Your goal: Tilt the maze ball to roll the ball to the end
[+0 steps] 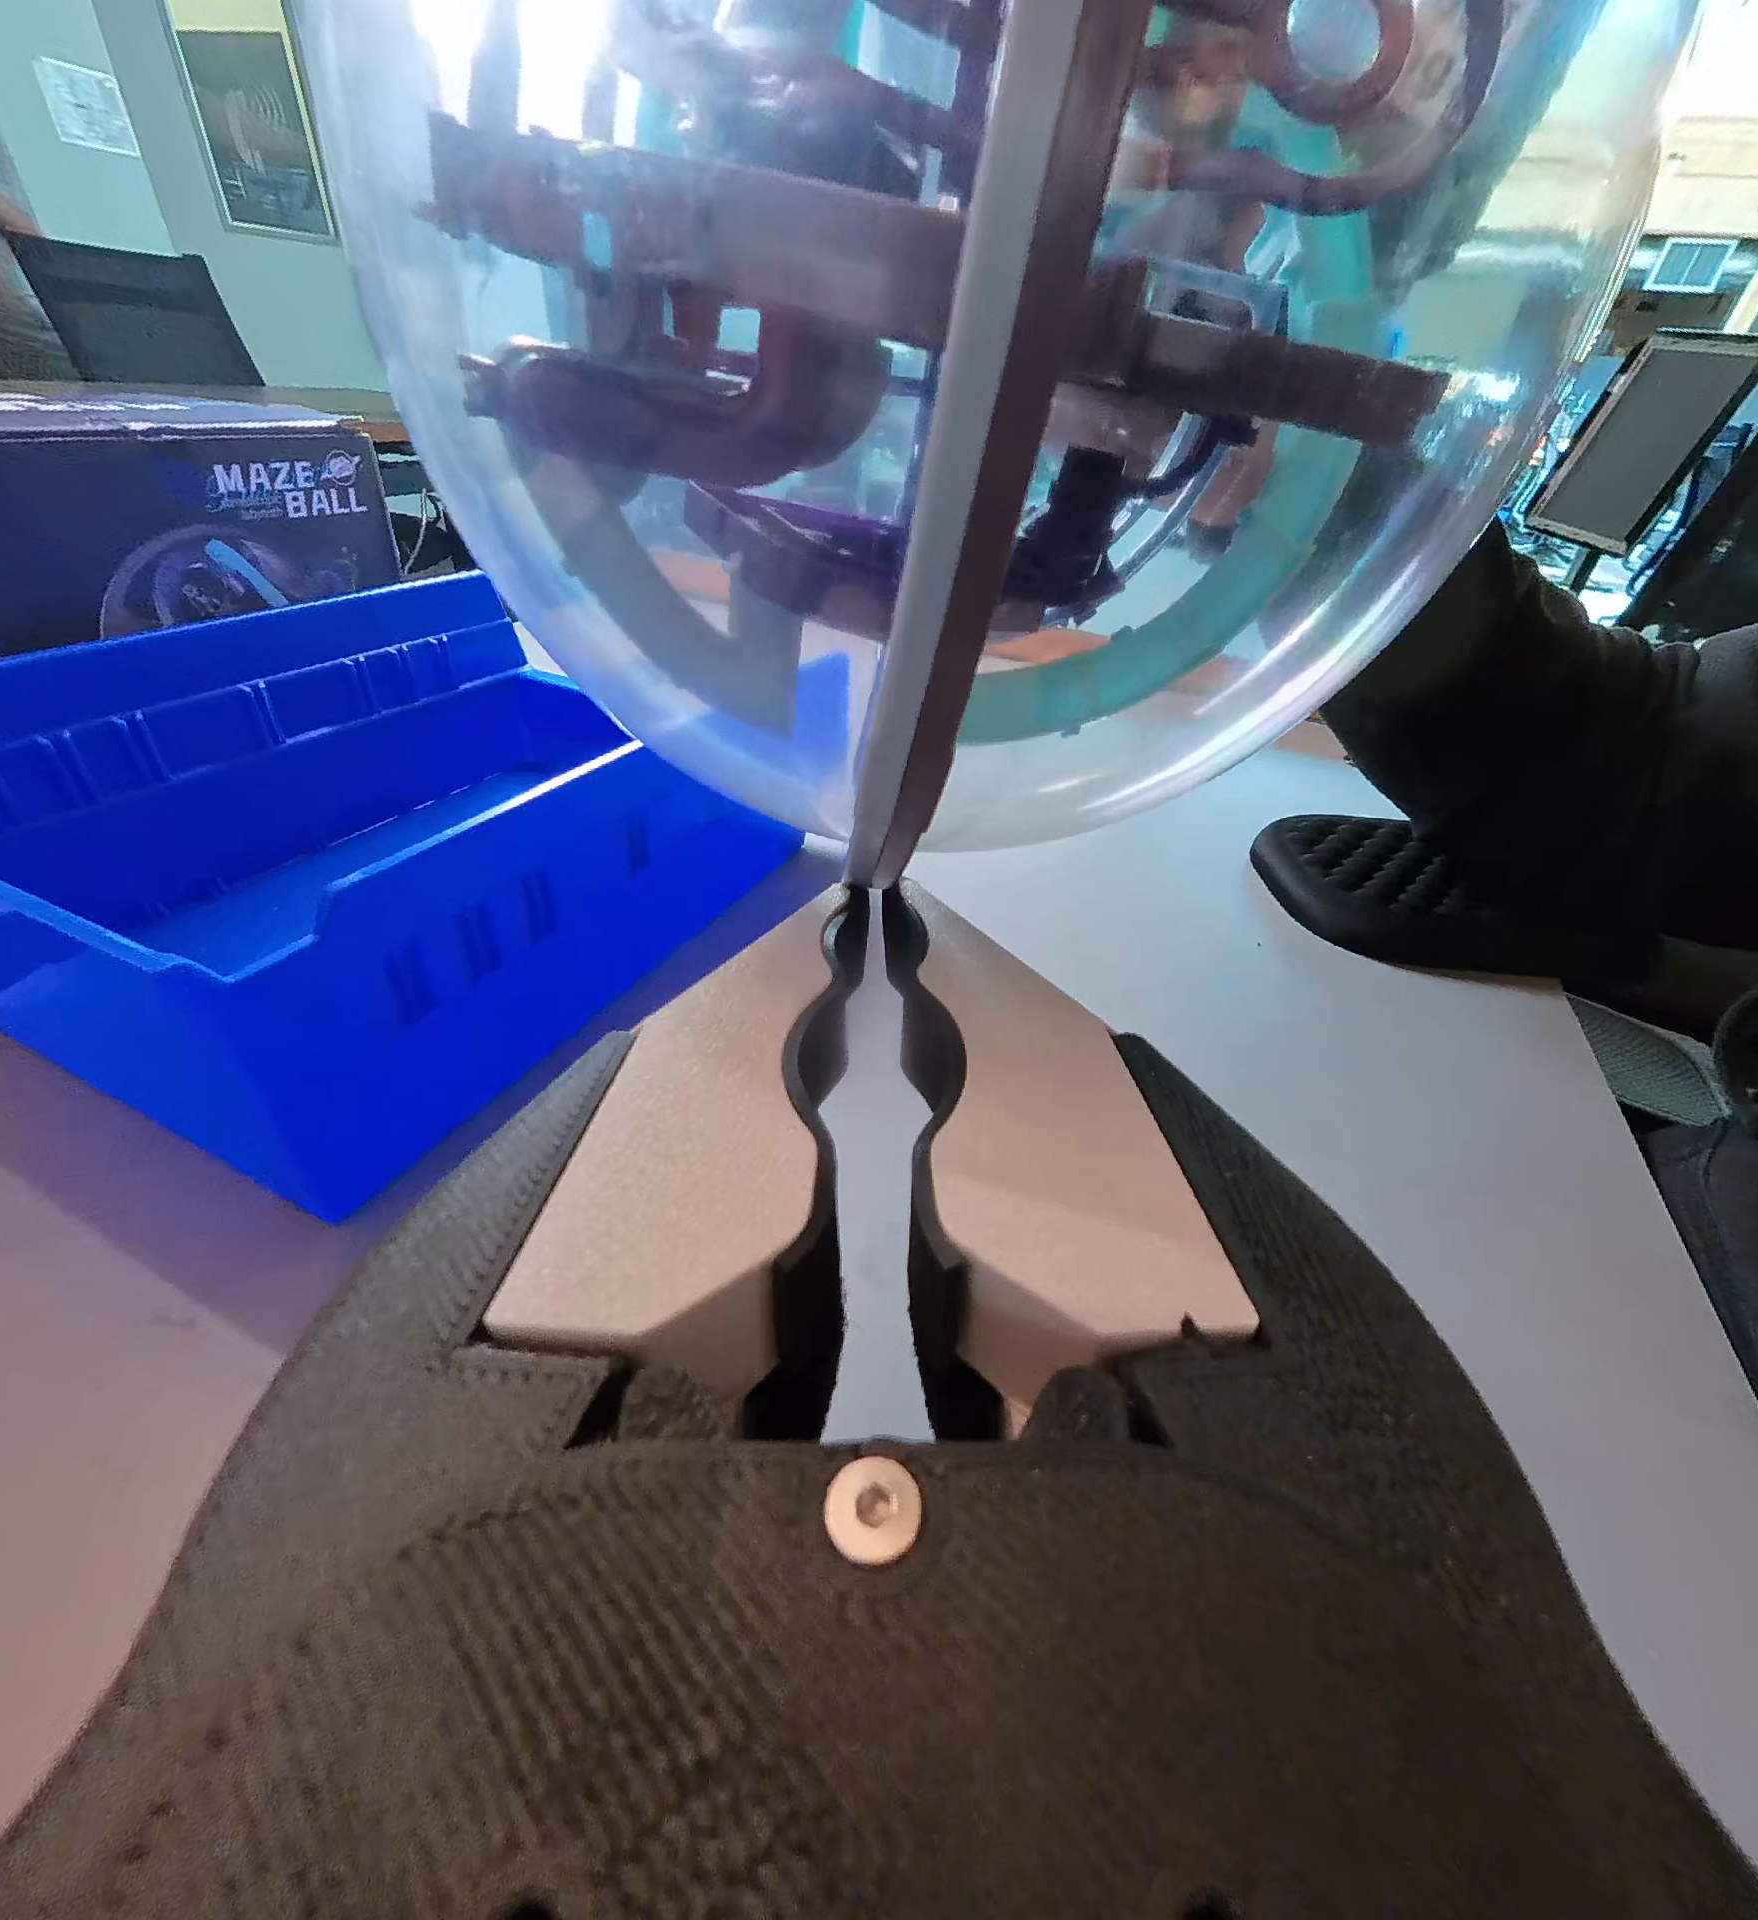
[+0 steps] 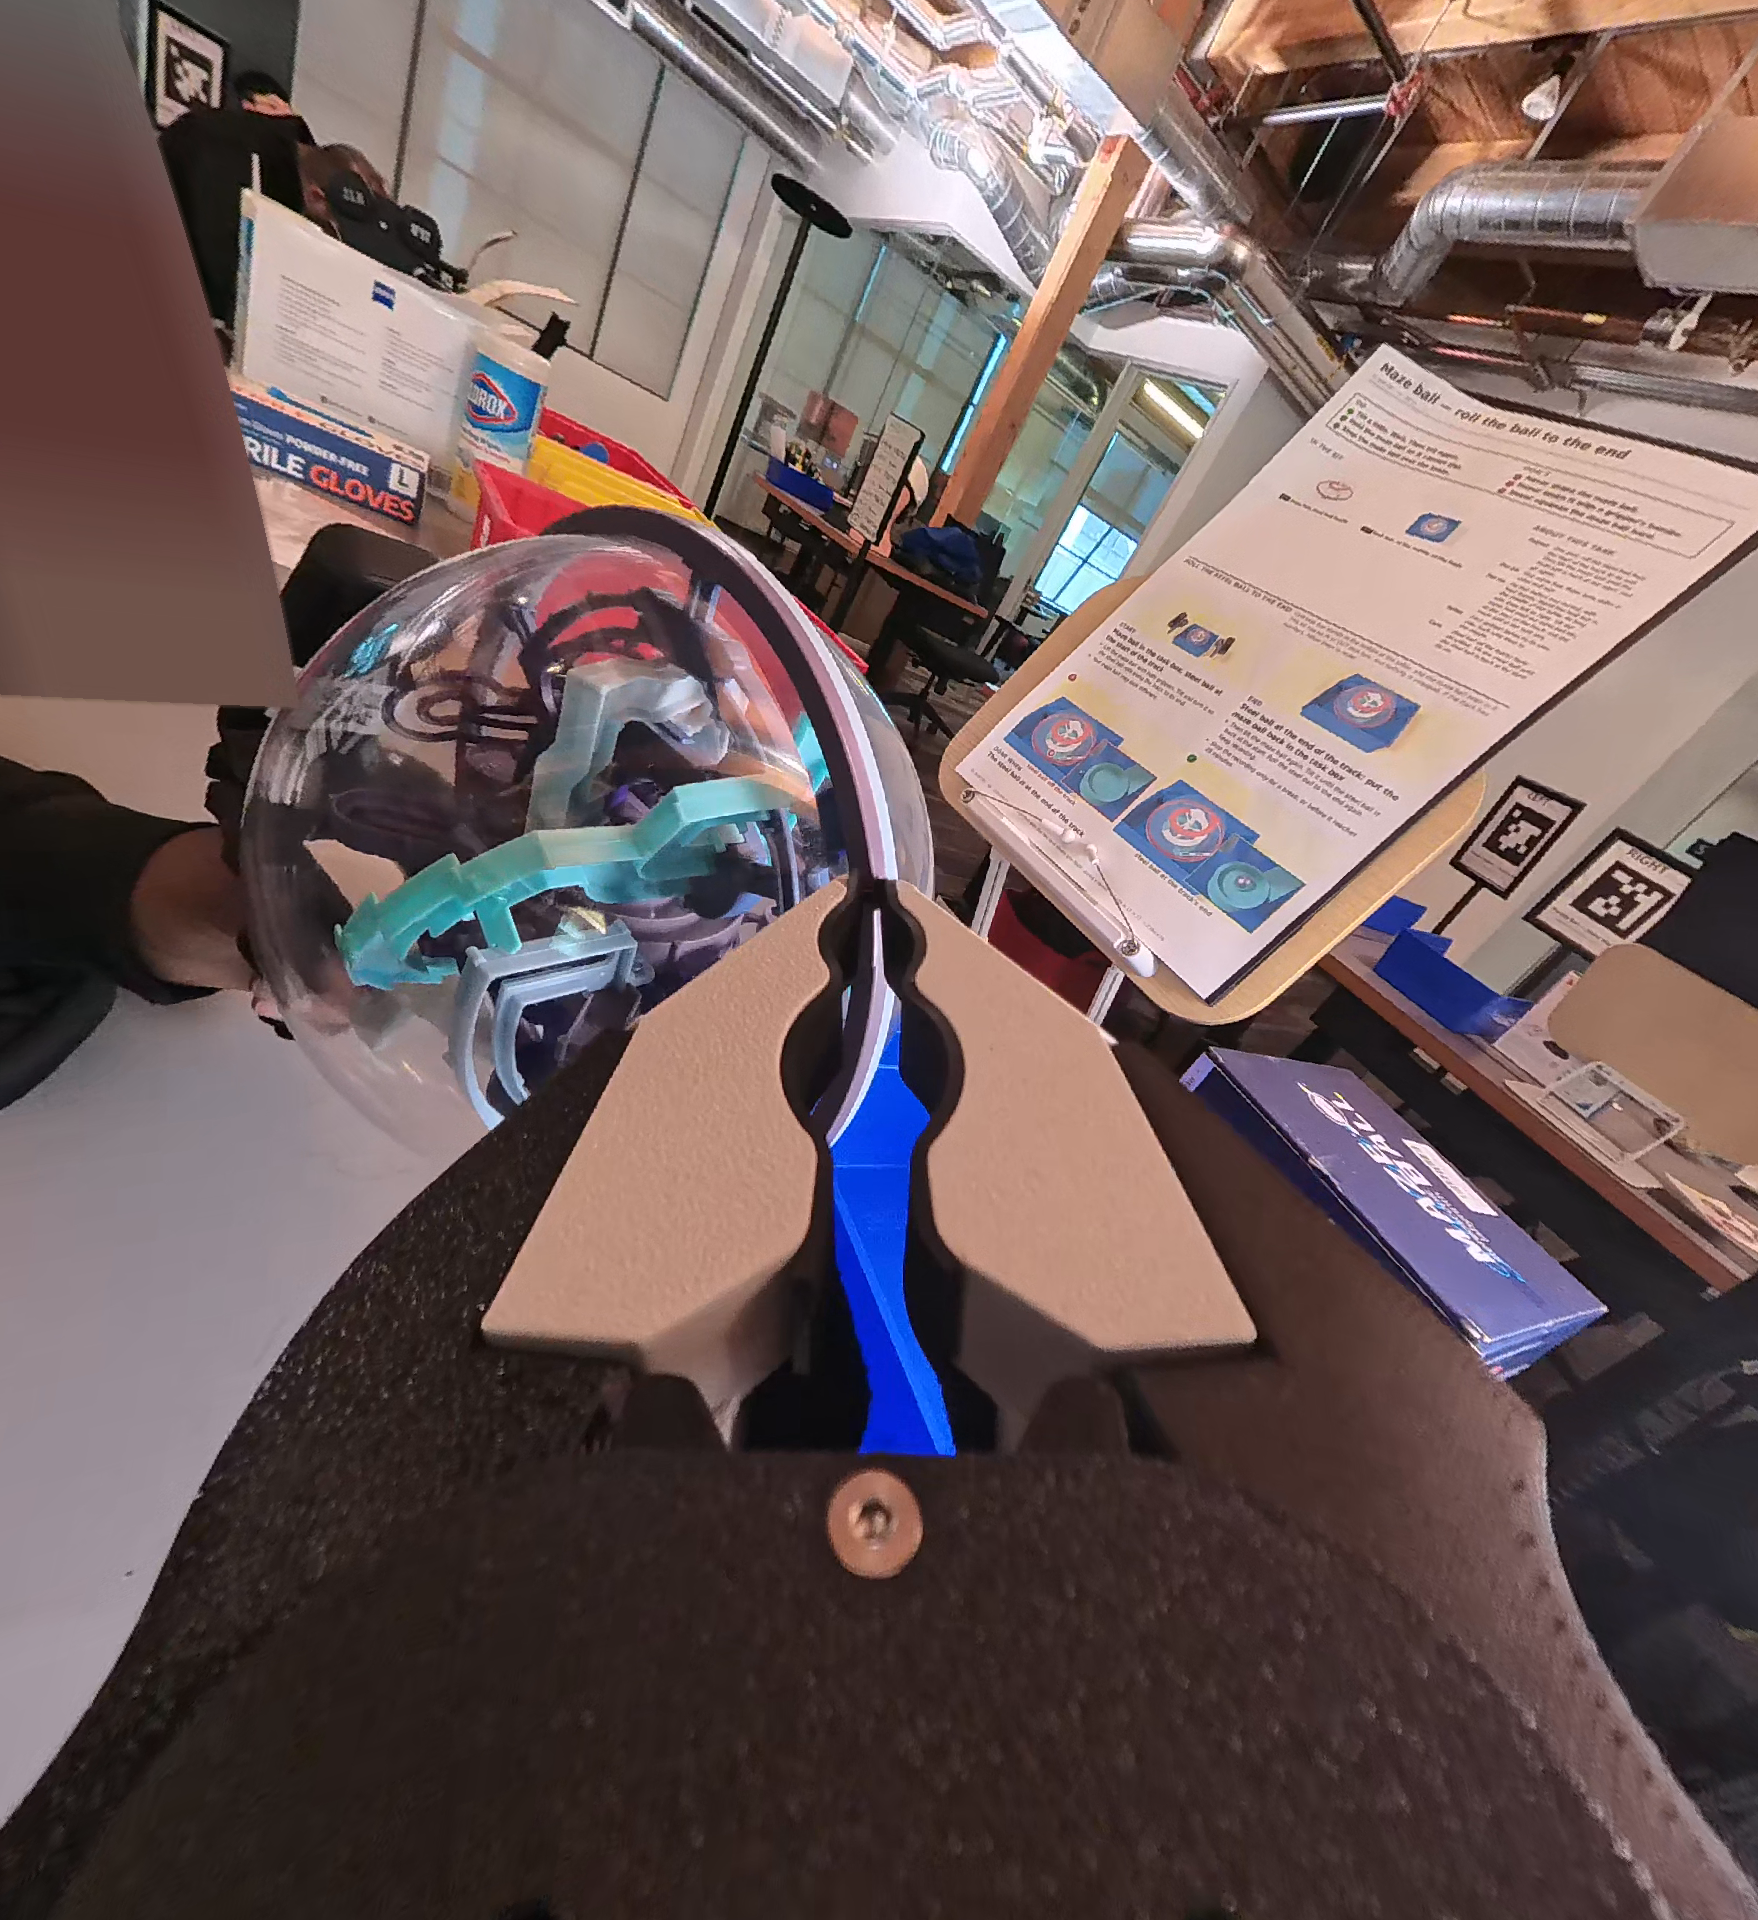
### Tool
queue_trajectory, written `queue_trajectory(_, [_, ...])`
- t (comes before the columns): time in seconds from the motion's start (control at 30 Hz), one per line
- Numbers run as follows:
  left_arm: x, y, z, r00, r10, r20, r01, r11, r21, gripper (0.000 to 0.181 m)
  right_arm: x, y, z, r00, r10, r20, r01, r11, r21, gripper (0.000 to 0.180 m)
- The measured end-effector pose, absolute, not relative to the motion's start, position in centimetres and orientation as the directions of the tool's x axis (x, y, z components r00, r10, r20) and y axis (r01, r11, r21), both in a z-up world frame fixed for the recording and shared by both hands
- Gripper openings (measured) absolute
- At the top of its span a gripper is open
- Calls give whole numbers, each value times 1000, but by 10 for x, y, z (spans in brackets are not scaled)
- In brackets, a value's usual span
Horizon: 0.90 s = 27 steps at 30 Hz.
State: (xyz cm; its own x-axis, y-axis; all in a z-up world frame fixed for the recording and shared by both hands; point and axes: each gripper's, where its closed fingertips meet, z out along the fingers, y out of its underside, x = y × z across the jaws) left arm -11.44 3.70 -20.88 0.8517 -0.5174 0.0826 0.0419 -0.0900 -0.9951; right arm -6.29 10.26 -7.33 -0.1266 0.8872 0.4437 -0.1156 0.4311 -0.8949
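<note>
You have the maze ball [image 1: 958, 416] pinched by its thin equatorial rim [image 1: 916, 665] from both sides. Your left gripper [image 1: 877, 891], at centre frame, is nearly closed on the rim's lower edge; your right gripper [image 2: 870, 914] clamps the same rim [image 2: 833, 748] deeper between its fingers. The sphere fills the top of the left view, lifted above the white table [image 1: 1218, 1039], with the blue tray [image 1: 262, 935] at left. The clear shell looks rigid, light and slippery, so keep hold on the rim. The small ball inside cannot be made out.
</note>
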Motion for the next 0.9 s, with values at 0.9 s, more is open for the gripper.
queue_trajectory(0.9, [-98,33,-223,783,-592,190,95,-189,-977,1,-68,117,-89,-127,904,408,-52,405,-913,1])
